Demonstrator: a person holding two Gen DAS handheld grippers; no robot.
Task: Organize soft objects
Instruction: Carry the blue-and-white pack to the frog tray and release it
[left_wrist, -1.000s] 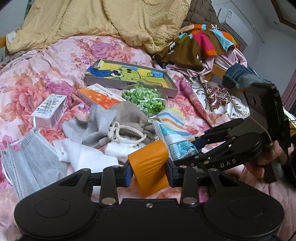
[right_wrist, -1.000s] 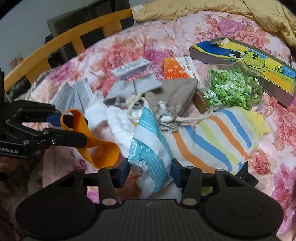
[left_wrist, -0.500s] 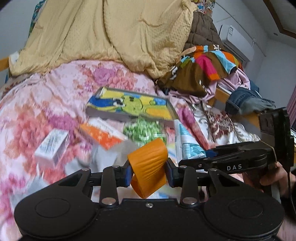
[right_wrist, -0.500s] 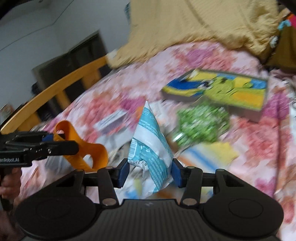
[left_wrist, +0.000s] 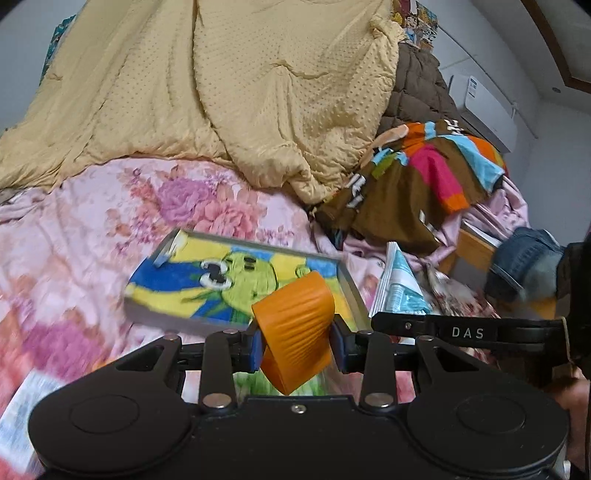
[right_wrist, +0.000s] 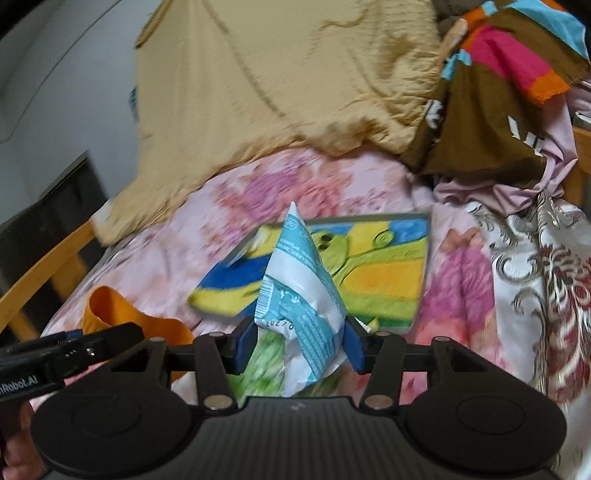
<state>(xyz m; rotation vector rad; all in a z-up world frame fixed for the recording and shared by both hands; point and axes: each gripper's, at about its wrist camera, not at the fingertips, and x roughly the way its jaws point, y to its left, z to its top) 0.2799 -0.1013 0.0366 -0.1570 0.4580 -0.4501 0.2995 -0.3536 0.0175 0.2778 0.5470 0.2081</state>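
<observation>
Left wrist view: our left tool clamps a ribbed orange band; right tool pinches a crinkled blue-white packet, both above the floral bed, cartoon box far.

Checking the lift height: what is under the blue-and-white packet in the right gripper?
Under the blue-and-white packet in the right gripper shows blurred green stuff, with the cartoon tray behind. The gripper body hides anything lower.
</observation>
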